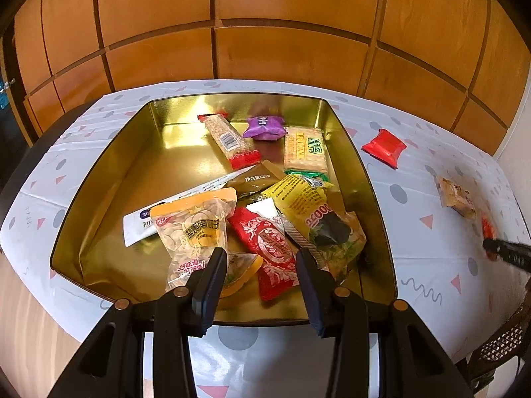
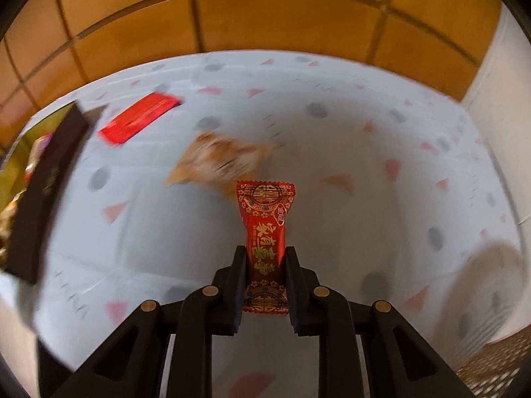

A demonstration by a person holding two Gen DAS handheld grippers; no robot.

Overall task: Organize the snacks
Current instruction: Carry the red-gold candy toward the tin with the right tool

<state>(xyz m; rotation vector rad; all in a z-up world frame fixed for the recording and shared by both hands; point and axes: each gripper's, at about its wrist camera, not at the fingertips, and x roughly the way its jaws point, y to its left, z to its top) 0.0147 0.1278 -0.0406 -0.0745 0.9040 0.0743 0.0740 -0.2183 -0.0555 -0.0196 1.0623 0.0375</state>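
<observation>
A gold tin tray (image 1: pixel 109 179) on the patterned tablecloth holds several snack packets, among them a clear yellow-topped pack (image 1: pixel 194 229) and a red candy (image 1: pixel 272 245). My left gripper (image 1: pixel 262 255) is open and empty, hovering over the tray's near edge. My right gripper (image 2: pixel 265 253) is shut on a red candy with gold characters (image 2: pixel 265 229), held above the cloth. In the left wrist view the right gripper's tip (image 1: pixel 497 248) shows at the right edge.
A flat red packet (image 1: pixel 384 147) (image 2: pixel 141 117) and a tan cracker packet (image 1: pixel 456 195) (image 2: pixel 215 161) lie loose on the cloth right of the tray. The tray's dark wall (image 2: pixel 43 192) stands at the left. Wooden panelling behind; a wicker chair (image 1: pixel 504 341) at right.
</observation>
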